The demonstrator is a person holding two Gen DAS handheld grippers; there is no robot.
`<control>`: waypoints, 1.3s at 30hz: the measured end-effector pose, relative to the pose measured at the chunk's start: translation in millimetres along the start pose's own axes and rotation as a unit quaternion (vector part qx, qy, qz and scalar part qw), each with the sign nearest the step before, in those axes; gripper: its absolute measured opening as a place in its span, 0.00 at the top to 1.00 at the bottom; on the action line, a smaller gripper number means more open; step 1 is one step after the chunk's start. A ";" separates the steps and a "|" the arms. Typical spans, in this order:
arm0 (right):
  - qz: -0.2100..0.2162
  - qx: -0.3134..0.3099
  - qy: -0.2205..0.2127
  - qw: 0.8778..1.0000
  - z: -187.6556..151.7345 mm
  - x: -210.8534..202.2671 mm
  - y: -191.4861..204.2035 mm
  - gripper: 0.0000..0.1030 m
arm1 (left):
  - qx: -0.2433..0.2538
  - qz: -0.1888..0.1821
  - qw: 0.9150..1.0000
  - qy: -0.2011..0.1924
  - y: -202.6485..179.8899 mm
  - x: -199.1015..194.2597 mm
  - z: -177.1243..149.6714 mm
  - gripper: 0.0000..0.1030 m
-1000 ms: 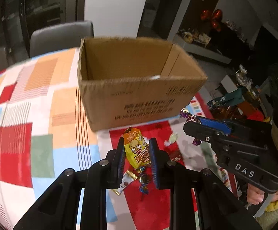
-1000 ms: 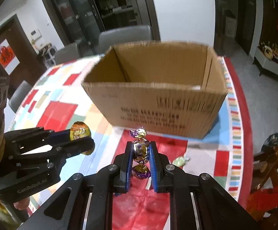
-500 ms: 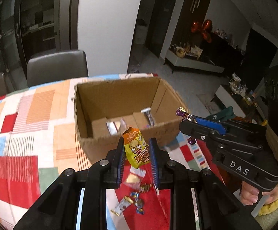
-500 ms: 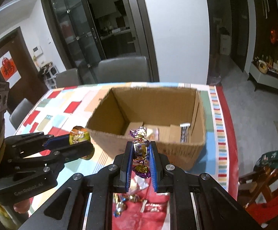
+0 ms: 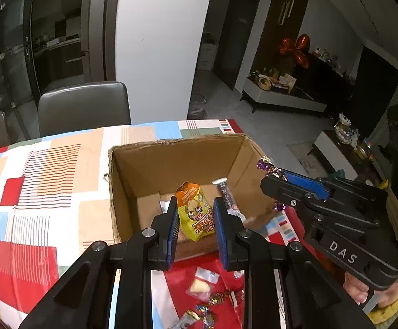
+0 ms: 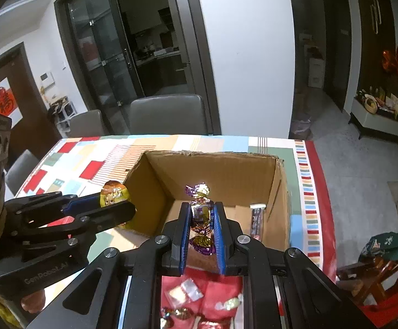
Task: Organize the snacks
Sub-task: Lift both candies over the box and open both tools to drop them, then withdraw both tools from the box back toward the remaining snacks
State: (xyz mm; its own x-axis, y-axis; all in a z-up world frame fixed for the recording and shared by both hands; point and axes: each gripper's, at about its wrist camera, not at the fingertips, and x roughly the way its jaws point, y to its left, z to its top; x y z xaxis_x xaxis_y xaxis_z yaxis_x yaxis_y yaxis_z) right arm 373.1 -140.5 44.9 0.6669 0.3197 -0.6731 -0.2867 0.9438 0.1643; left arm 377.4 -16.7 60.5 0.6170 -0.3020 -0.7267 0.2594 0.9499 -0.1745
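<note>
The left claw [image 5: 194,219] is clamped on a yellow snack packet [image 5: 196,213], held above the near wall of the open cardboard box [image 5: 177,161]. Just to its right, the right claw [image 6: 201,220] pinches a purple-and-gold wrapped candy [image 6: 200,213] over the same box. Below both claws, loose sweets [image 5: 207,298] lie on the worktop [image 5: 34,192].
</note>
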 end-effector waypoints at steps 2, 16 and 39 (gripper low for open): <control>-0.016 0.002 -0.007 1.000 1.8 5.3 -1.5 0.80 | -0.010 0.008 1.000 0.002 2.9 5.2 4.4 0.70; -0.038 -0.005 -0.009 0.999 -25.0 -13.7 -1.2 0.52 | 0.002 0.020 1.000 -0.011 1.3 -21.0 -29.4 0.52; -0.020 0.004 -0.026 0.999 -150.3 -39.9 14.4 0.33 | 0.081 0.069 0.993 -0.052 -19.3 -57.4 -157.0 0.40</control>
State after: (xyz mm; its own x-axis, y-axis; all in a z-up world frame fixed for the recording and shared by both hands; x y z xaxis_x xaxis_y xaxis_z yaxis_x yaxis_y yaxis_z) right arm 239.0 -152.2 -34.3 0.7125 0.2862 -0.6406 -0.2537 0.9563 0.1451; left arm 220.4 -5.0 1.3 0.7256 -0.1855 -0.6627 0.2791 0.9596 0.0370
